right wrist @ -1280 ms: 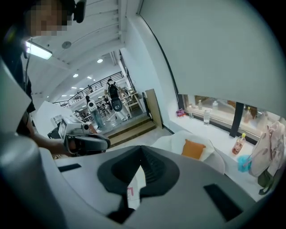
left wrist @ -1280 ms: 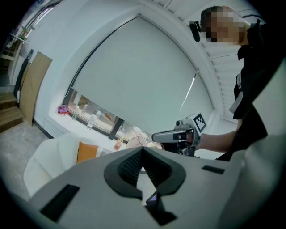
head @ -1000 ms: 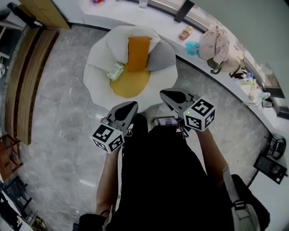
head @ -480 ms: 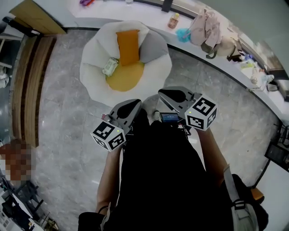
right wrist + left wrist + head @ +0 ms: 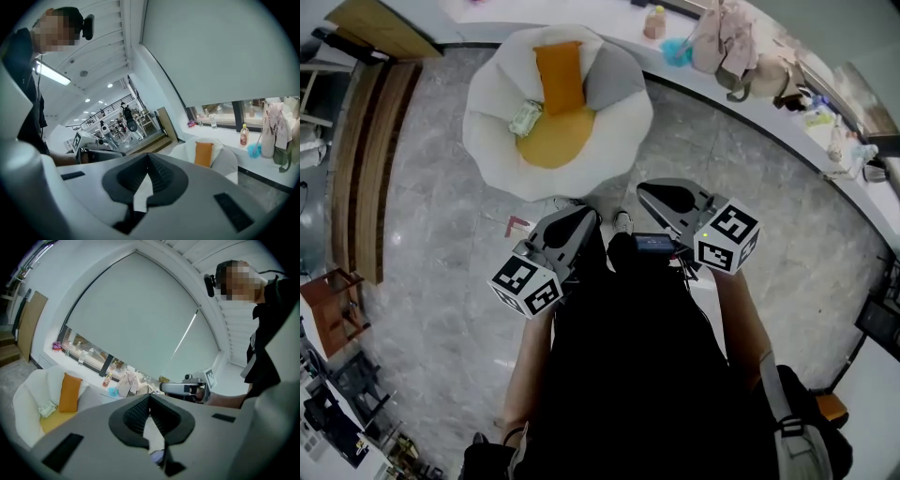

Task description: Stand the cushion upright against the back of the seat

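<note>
Left gripper (image 5: 578, 221): fully closed, pads pressed together, nothing between them. We confirm it in the left gripper view (image 5: 150, 404). Right gripper (image 5: 664, 198): same, jaws together and empty, checked in the right gripper view (image 5: 148, 165). Both sit side by side at the near side of the scene, in front of the person's dark torso, pointing toward the far side. Neither touches anything. Each one shows in the other's view, off to the side.

We mark the orange cushion (image 5: 560, 77) on the far side, well apart from both grippers, inside the white armchair (image 5: 487, 141). It stands upright, leaning on the chair's back at about the middle. Its lower edge is on the yellow seat pad (image 5: 551, 148). The left gripper view (image 5: 70, 392) and the right gripper view (image 5: 204, 153) show it the same way, upright against the back.

A grey cushion (image 5: 614, 80) lies just right of the orange one; we can't tell whether they touch. A small pale green packet (image 5: 526, 118) lies on the seat, left of the orange cushion, at the pad's left edge.

Past the chair, a white ledge (image 5: 787, 131) curves along the far right. On it we see a bottle (image 5: 654, 21), a teal item (image 5: 677, 52) and bags (image 5: 720, 37). There are wooden steps (image 5: 366, 169) at the left, and grey marble floor (image 5: 441, 281) between the chair and the person.
</note>
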### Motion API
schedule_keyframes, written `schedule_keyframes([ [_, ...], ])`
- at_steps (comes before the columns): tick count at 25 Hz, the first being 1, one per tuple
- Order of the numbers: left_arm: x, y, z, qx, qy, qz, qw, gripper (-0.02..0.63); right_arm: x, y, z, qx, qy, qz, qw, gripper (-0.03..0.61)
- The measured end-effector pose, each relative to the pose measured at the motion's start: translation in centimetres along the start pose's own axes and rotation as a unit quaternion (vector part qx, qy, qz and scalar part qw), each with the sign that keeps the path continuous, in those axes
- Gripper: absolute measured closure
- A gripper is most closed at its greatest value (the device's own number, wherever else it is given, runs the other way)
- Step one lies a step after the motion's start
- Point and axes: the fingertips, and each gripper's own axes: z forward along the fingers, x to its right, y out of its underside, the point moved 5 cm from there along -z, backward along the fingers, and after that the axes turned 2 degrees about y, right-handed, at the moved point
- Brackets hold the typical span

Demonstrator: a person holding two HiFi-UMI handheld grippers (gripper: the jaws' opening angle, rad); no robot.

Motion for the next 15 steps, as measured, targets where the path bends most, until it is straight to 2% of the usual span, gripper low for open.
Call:
schedule_keyframes([
  [7, 1.9, 0.3, -2.1, 0.015, -0.028, 0.009, 0.9995, 0.601, -2.4, 0.9, -0.2, 0.001, -0.036, -0.016, 0.999, 0.561],
  [12, 2.3, -0.5, -2.8, 0.027, -0.017, 0.013, 0.9994, 0.601, -4.2, 0.3, -0.2, 0.015, -0.041, -0.029, 0.999, 0.561],
  [15, 2.7, -0.9, -3.3, 0.028, -0.003, 0.031, 0.9991, 0.601, -5.0, 0.1, -0.1, 0.021, -0.036, -0.038, 0.998, 0.561],
])
